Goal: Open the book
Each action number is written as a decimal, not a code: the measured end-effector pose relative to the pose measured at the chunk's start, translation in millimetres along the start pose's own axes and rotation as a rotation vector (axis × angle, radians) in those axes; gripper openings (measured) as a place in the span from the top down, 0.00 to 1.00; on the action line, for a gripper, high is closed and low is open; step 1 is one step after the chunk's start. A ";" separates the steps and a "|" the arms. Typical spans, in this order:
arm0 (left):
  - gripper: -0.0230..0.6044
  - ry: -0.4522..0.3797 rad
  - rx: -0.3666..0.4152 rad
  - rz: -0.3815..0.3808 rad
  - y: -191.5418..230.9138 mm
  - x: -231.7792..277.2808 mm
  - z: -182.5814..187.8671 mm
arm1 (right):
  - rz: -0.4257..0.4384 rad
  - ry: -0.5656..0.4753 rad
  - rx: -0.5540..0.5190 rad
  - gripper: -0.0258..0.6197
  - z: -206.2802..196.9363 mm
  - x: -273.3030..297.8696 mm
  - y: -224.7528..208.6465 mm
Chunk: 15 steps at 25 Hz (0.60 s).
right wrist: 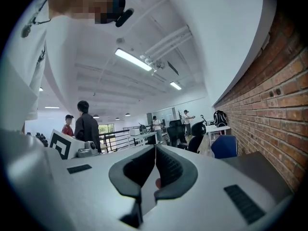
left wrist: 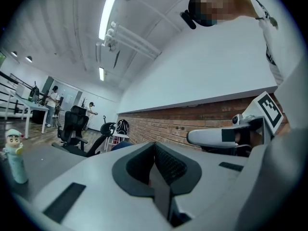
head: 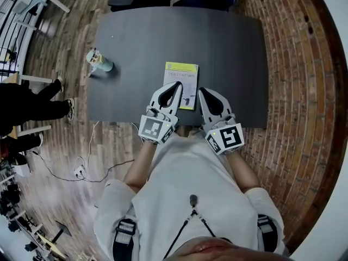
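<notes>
The book (head: 182, 74) bears cover print too small to read.

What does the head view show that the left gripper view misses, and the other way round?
Only the head view: the closed yellow-green book lying on the dark table, just ahead of the left tongs and right tongs, plus the person's white shirt. Only the left gripper view: ceiling lights, a brick wall, office chairs and people far off. Both: the figurine on the table, the shut left tongs and the right tongs.
</notes>
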State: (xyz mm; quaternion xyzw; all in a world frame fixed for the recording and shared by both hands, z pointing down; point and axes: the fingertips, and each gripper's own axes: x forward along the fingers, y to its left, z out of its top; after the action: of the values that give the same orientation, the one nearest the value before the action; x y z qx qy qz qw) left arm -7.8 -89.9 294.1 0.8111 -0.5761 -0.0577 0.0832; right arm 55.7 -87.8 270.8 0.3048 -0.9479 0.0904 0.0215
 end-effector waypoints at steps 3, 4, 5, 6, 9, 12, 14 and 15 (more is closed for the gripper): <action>0.93 0.025 -0.012 0.040 -0.1 10.4 -17.9 | 0.024 0.019 -0.001 0.91 -4.4 1.4 -12.7; 0.93 0.035 -0.016 0.054 0.7 14.1 -25.0 | 0.032 0.025 0.000 0.91 -6.3 2.6 -17.5; 0.93 0.048 -0.019 0.068 1.7 17.2 -32.8 | 0.040 0.029 0.001 0.91 -8.5 3.9 -21.8; 0.93 0.062 -0.022 0.083 2.9 19.3 -41.3 | 0.048 0.034 0.004 0.91 -11.1 5.1 -25.2; 0.93 0.109 -0.034 0.123 7.0 24.7 -66.8 | 0.070 0.053 0.009 0.91 -19.6 9.6 -33.9; 0.93 0.157 -0.041 0.147 11.1 32.3 -91.7 | 0.090 0.066 0.016 0.91 -26.1 17.6 -43.6; 0.93 0.189 -0.040 0.157 15.5 39.6 -109.1 | 0.103 0.066 0.016 0.91 -28.4 25.5 -50.9; 0.93 0.202 -0.039 0.161 18.3 44.1 -117.4 | 0.108 0.063 0.014 0.91 -29.0 30.0 -54.7</action>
State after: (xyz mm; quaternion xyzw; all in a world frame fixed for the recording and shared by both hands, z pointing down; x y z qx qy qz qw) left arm 12.1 -129.3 412.9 0.7621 -0.6268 0.0198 0.1609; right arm 62.7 -143.3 310.9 0.2503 -0.9612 0.1076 0.0441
